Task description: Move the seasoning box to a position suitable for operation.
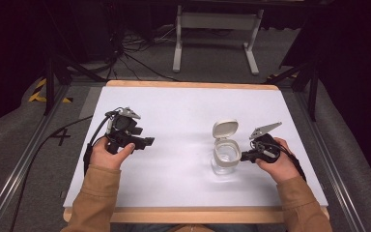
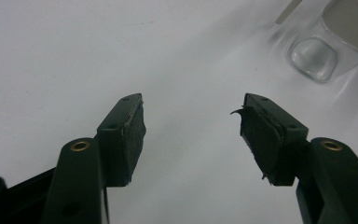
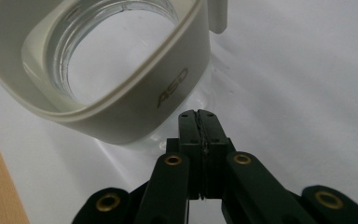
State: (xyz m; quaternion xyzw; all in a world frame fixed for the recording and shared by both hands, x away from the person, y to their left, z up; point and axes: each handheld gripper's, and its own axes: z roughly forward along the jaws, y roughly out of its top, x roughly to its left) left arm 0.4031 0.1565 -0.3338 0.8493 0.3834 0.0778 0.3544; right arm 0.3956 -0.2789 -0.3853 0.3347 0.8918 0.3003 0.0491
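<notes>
Working on a white table (image 1: 174, 111), edged in pale wood along the near side. Standing at about four o'clock from the table's middle: a clear glass jar (image 1: 225, 155) with a cream collar, its flip lid (image 1: 224, 129) swung up and back toward twelve o'clock, mouth open and nothing visible inside. Seen again in the left gripper view toward one o'clock, glass base (image 2: 313, 58) catching the light. Resting at the jar's three o'clock side, the right gripper (image 1: 245, 156), jaws pressed flat together with nothing between them, tips just beside the collar (image 3: 135, 114) and pointing at it, contact not certain. Hanging well apart at nine o'clock, the left gripper (image 1: 147, 141), jaws spread wide over bare table, worn pads (image 2: 133, 135) empty.

Judged as a step with the lid: jar already opened, or about to be closed. Calling next, probably, for steadying the jar body with the wide left jaws, then nudging the lid forward and down with the closed right tips until seated, without tipping the glass.
</notes>
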